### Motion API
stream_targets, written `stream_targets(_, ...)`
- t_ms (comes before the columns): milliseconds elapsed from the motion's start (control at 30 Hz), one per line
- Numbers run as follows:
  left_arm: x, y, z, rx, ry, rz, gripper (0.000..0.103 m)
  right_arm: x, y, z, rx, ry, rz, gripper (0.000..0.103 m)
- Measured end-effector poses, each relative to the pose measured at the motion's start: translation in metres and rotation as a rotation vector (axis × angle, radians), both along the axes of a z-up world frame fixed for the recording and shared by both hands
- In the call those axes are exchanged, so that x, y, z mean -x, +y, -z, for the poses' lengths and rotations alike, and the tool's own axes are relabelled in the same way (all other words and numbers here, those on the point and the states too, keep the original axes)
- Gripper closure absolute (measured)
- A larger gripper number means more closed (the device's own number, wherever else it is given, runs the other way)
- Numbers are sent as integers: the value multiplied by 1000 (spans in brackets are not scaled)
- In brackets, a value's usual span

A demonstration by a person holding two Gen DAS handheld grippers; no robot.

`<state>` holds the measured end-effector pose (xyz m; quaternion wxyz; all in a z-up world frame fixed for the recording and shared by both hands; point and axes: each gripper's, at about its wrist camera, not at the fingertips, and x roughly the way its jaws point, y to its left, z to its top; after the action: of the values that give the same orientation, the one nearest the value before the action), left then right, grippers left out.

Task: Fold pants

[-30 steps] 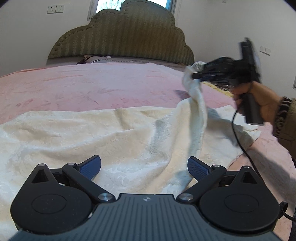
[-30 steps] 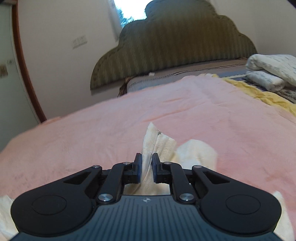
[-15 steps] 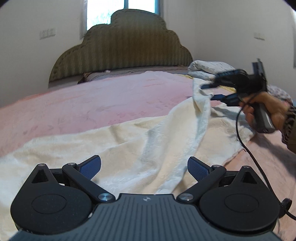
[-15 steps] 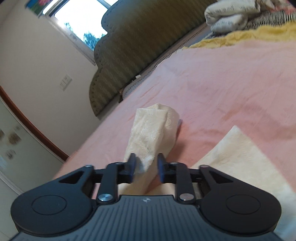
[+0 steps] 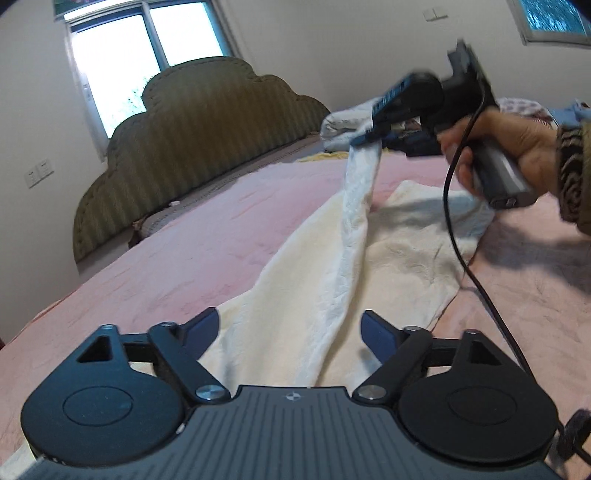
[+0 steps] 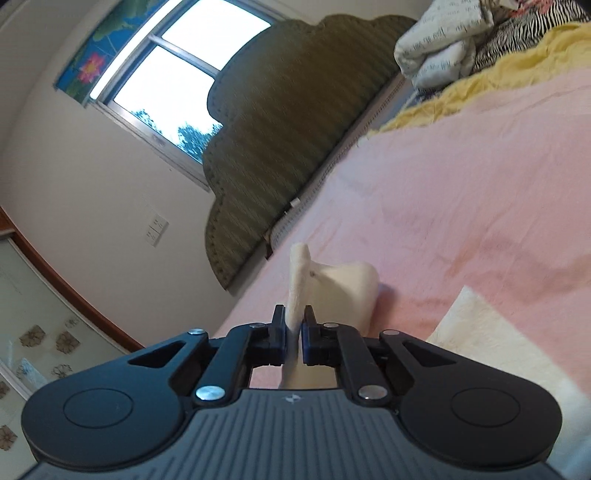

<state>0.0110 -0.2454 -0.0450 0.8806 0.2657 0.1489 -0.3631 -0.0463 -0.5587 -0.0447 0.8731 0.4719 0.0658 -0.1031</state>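
Pants [image 5: 373,258]: cream, textured fabric, lying on the pink bedspread [image 5: 207,266] of the bed, toward its near edge. Most of the cloth lies flat; one strip is lifted off the bed and runs taut as a ridge up to the right hand-held gripper [image 5: 369,134]. Near end of the cloth passes under the left hand-held gripper [image 5: 290,332].

Right hand-held gripper, own wrist view [image 6: 294,334]: blue pads pressed together on a fold of the cream cloth [image 6: 332,288], which sticks up past the fingertips in a narrow tab, with a wider rounded flap behind. Held above the bedspread [image 6: 461,192]. A flat corner of the pants [image 6: 491,339] lies on the bed at lower right of this view. The person's right hand [image 5: 513,147] grips the handle; a black cable [image 5: 452,229] hangs from it over the cloth.

Left hand-held gripper: fingers [image 5: 201,328] spread wide, nothing between the pads; the cloth lies beneath the gap, contact unclear.

Surroundings: olive striped scalloped headboard [image 5: 199,147] at the head of the bed, window [image 5: 147,55] above it. Wall switch plate [image 6: 157,229] left of the headboard. Yellow blanket [image 6: 491,77] and a white printed bundle [image 6: 439,40] at the far right corner of the bed, zebra-print cloth [image 6: 532,29] beside the bundle.
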Motion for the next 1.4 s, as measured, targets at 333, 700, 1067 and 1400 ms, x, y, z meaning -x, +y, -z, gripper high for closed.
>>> stream_targets(333,-35,-16,19,11,231,-5,80,33,0,-34,59,-41,-23,95)
stream_targets(700,-25,-17,26,-9,168,-15,62,31,-7,43,-210,104,-21,48)
stream_targets(1067,-33,-7,18,75,223,-32,94,16,-4,35,-87,142,-22,99)
stream_targets(1400,-27,15,-35,321,38,-113,94,24,13,-44,165,-228,-86,99)
